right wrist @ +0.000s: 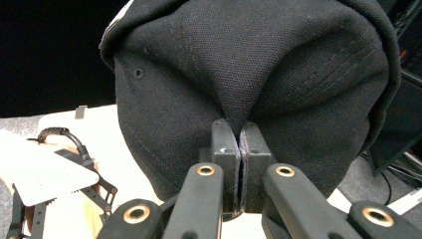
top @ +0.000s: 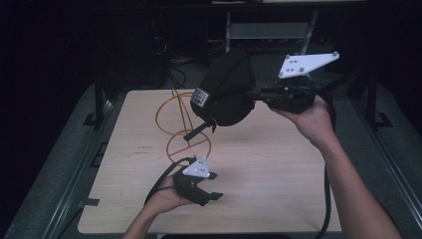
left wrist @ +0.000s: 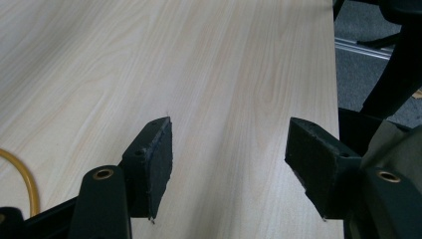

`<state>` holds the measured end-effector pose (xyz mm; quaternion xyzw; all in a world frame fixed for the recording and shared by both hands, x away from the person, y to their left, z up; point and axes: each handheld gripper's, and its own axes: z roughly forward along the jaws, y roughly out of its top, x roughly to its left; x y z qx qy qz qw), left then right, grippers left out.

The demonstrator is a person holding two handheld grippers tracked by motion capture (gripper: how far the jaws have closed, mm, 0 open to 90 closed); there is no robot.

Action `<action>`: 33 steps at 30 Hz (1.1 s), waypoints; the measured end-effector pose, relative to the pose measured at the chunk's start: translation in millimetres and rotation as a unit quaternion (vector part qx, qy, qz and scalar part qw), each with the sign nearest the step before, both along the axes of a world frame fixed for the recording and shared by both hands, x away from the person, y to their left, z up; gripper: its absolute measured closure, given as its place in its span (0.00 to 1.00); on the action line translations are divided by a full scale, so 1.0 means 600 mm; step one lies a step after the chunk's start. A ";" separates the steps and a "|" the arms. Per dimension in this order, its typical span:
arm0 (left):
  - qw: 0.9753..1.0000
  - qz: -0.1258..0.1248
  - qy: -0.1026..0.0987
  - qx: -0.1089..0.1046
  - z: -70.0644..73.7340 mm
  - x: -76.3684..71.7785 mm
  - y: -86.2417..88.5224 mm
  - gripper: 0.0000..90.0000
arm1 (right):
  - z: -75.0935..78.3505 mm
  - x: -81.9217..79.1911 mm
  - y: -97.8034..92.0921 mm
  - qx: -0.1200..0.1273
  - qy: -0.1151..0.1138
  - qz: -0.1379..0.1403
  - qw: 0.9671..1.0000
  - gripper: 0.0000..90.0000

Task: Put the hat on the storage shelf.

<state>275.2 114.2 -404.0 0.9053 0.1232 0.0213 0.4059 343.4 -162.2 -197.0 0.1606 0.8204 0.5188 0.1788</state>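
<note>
Pinched on a fold of cloth, the right gripper (top: 259,94) holds a black cap (top: 226,92) up in the air over the far middle of the table (top: 278,184), seen from the high view. The cap hangs clear of the wood, its label and strap drooping toward a yellow wire stand (top: 186,124) that sits just left and below it; held this high, the cap looks ready to be lowered onto that stand, though that is only a guess. Near the front edge, the left gripper (top: 206,185) rests low in the person's hand, jaws parted and holding nothing, likely kept back so it stays out of the way.

From the left gripper view, its own two pads stand well apart over bare table (left wrist: 224,74), with nothing between them. A curve of the yellow stand (left wrist: 27,181) shows at the near left.

From the right gripper view, the jaws of the right gripper (right wrist: 238,149) are pressed together with a crease of the cap (right wrist: 249,64) caught between them, so the crown bunches and bulges above. The left gripper (right wrist: 54,174) sits farther off, low at the left.
</note>
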 end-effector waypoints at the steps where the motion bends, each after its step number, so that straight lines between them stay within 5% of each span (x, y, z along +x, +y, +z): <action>1: 1.000 0.000 0.000 -0.001 0.000 0.000 0.000 0.39 | 0.001 0.004 0.006 -0.004 0.001 0.001 1.000 0.98; 17: 1.000 -0.012 0.001 0.005 -0.005 -0.001 -0.003 0.38 | 0.012 0.060 0.100 -0.048 0.023 0.015 0.998 0.98; 33: 1.000 -0.017 0.003 0.008 -0.006 -0.001 -0.010 0.38 | 0.021 0.092 0.157 -0.040 0.037 0.007 0.999 0.97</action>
